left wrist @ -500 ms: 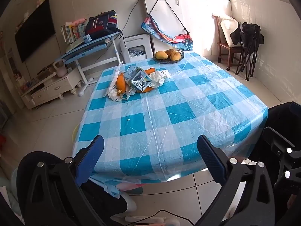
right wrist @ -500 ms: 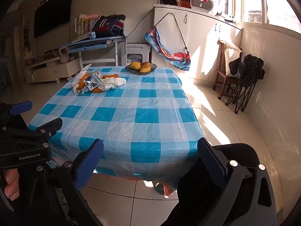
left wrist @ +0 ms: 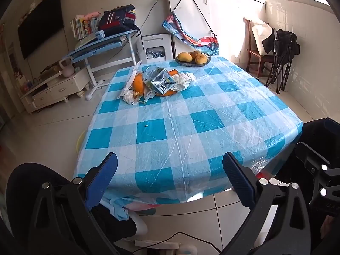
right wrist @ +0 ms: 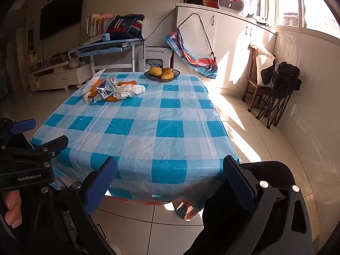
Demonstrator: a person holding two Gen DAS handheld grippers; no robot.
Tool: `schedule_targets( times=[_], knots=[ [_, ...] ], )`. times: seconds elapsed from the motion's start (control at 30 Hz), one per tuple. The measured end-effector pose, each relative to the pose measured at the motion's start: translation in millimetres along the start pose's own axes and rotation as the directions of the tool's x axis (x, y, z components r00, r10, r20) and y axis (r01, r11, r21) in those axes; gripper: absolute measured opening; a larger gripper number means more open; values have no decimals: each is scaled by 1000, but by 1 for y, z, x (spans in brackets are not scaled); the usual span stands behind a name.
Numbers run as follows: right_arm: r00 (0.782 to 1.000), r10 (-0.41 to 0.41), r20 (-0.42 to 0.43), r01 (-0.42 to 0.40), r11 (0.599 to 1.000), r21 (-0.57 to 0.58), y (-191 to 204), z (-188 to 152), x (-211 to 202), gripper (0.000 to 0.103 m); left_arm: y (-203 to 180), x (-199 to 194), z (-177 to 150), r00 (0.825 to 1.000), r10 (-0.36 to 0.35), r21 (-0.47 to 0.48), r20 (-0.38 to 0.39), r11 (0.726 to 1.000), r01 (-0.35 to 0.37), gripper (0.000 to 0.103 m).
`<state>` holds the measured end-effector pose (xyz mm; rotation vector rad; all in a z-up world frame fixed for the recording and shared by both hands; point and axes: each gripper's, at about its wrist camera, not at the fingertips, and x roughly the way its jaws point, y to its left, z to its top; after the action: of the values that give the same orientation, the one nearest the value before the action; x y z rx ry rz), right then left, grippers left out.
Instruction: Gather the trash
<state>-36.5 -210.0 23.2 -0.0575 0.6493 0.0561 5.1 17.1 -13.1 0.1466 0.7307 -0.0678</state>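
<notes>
Both the left gripper (left wrist: 170,177) and the right gripper (right wrist: 170,180) are spread wide and hold nothing, while the trash pile (left wrist: 155,82) lies far ahead on the desk (left wrist: 191,127).

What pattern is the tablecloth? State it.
Blue and white checks on the tablecloth, under clear plastic; clearest in the left wrist view.

I was working in what looked like a family living room: a wall-mounted television (right wrist: 61,12), a child's study desk (right wrist: 110,45) stacked with books, a dining table (right wrist: 136,127) in checked cloth, laundry apparently drying by the window.
</notes>
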Motion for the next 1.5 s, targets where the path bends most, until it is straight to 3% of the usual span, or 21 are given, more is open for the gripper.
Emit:
schedule_targets(
  times=[1.5],
  knots=[
    [1000,-17,-24,17,1000,11,4,0,6,95,-3,-3,0,999,27,9,20,1000,-27,96]
  ],
)
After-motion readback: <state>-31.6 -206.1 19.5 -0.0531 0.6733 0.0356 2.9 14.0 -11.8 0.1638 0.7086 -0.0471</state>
